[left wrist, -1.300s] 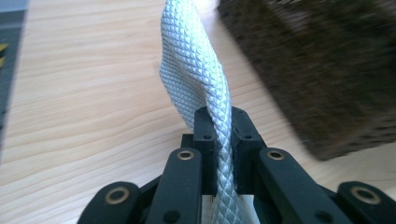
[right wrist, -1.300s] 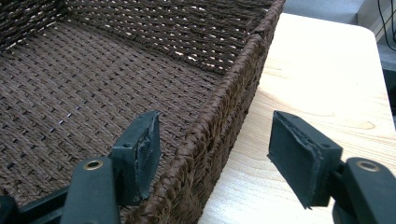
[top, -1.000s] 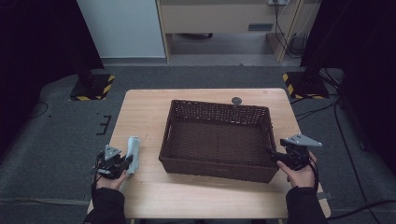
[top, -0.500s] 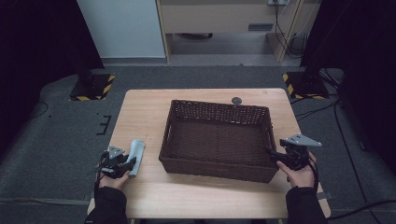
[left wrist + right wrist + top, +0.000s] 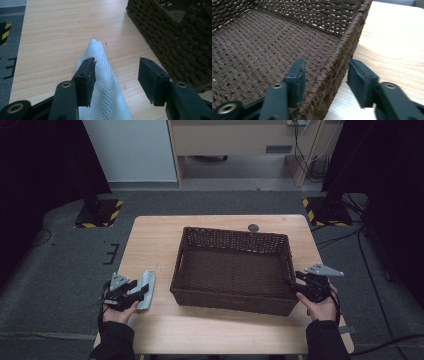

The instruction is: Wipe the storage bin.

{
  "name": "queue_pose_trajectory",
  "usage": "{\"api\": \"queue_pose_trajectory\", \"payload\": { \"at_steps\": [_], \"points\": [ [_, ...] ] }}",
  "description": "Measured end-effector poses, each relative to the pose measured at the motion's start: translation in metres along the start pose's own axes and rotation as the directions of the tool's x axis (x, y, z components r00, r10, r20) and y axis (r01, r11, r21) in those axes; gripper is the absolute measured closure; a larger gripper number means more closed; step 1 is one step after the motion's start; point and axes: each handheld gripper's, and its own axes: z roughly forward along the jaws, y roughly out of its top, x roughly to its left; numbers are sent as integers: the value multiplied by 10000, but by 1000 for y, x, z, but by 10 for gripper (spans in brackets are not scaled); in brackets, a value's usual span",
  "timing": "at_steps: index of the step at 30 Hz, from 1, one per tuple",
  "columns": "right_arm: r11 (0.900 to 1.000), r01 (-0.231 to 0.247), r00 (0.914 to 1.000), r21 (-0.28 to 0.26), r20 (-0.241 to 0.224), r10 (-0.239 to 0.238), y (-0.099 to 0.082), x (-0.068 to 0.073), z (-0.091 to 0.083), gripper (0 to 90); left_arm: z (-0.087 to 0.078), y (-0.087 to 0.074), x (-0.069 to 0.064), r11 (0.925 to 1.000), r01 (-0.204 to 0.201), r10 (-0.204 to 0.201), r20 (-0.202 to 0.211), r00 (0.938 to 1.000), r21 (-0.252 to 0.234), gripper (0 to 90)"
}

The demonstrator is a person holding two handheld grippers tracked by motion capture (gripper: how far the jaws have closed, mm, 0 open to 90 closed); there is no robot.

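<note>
1. The left gripper point(image 5: 131, 292) is sitting near the front left corner of the table point(image 5: 160, 232), in the person's left hand point(image 5: 118, 312).
2. Its jaws have just been opening and are standing wide apart now (let go, not squeezing anything).
3. The white cloth point(image 5: 106, 87) is lying flat on the wood, under and between those jaws. In the left gripper view the left jaw is sitting over the cloth's left edge, and the right jaw is off to the side over bare wood.
4. The cloth is just beside the basket point(image 5: 232, 270), on its left, w/ a strip of table between them.
5. The right gripper point(image 5: 325, 80) is sitting at the basket's right wall, near the front corner.
6. Its jaws have just been closing. One jaw is inside the basket and one is outside, w/ the woven rim between them.
7. The inside jaw is touching the wall, but the outside jaw is showing a gap, so it isn't pinching yet.
</note>
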Motion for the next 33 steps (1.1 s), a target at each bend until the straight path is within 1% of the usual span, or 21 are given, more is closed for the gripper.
{"api": "queue_pose_trajectory", "payload": {
  "at_steps": [2,4,5,6,8,12,13,14,17,18,19,20,21,22,23,26,28,30,31,32,33],
  "points": [
    [10000,-13,9999,28,-107,14,1,1,1,570,-3,4,0,9999,41,-39,97,9999,-159,470],
    [9999,115,9999,120,-59,-115,2,2,1,591,-4,7,0,9997,48,-46,122,9999,-229,469],
    [9999,50,10000,120,-44,-50,2,3,1,608,-8,12,1,9990,74,-68,147,9999,-431,468],
    [9999,23,10000,146,-42,-22,3,2,1,613,-9,13,1,9988,127,-118,183,9998,-479,467],
    [9999,32,10000,138,-60,-31,3,2,1,622,-11,16,0,9985,99,-86,246,9997,-542,465],
    [9999,11,10000,104,60,-12,4,3,4,642,-11,22,-5,9985,-42,64,397,9992,-542,452],
    [10000,-12,10000,59,92,11,5,4,6,645,-10,28,-10,9980,-196,228,537,9983,-593,445],
    [10000,-28,10000,54,78,27,6,4,7,646,-9,30,-12,9979,-236,268,547,9981,-597,436],
    [9999,77,9999,139,64,-77,8,4,8,634,-6,41,-19,9969,-199,251,683,9973,-756,431],
    [9999,66,10000,146,27,-66,8,4,7,617,-6,41,-19,9969,-199,251,683,9973,-756,431],
    [10000,45,10000,13,12,-45,8,3,5,577,-5,48,-24,9956,-133,212,838,9963,-932,431],
    [9999,94,9999,-125,50,-93,8,2,3,550,-5,50,-26,9952,-123,210,890,9958,-966,430],
    [9997,7,10000,-228,68,-6,8,2,1,544,-5,50,-26,9952,-123,210,890,9958,-966,426],
    [9992,-132,9999,-384,-71,130,8,2,-2,555,-4,57,-32,9942,-201,304,964,9949,-1055,420],
    [9989,-173,9997,-436,-159,166,8,2,-4,560,-3,59,-35,9940,-209,319,1019,9943,-1075,418],
    [9994,-14,9999,-338,-132,9,6,7,-7,595,0,66,-42,9931,-185,325,1198,9923,-1161,408],
    [9996,142,9999,-240,77,-140,6,8,-6,628,3,68,-47,9932,-117,273,1342,9906,-1155,405],
    [9996,138,9999,-241,60,-137,6,7,-5,636,5,68,-49,9935,-109,270,1414,9896,-1136,405],
    [9996,-29,10000,-271,12,29,7,6,-4,654,9,68,-52,9947,-179,333,1525,9877,-1012,405],
    [9993,-80,9999,-352,69,82,6,7,-3,660,11,68,-54,9955,-261,404,1600,9863,-909,407],
    [9993,-47,9999,-366,91,50,7,7,-2,665,13,67,-55,9958,-237,391,1758,9837,-888,414]
  ]
}}
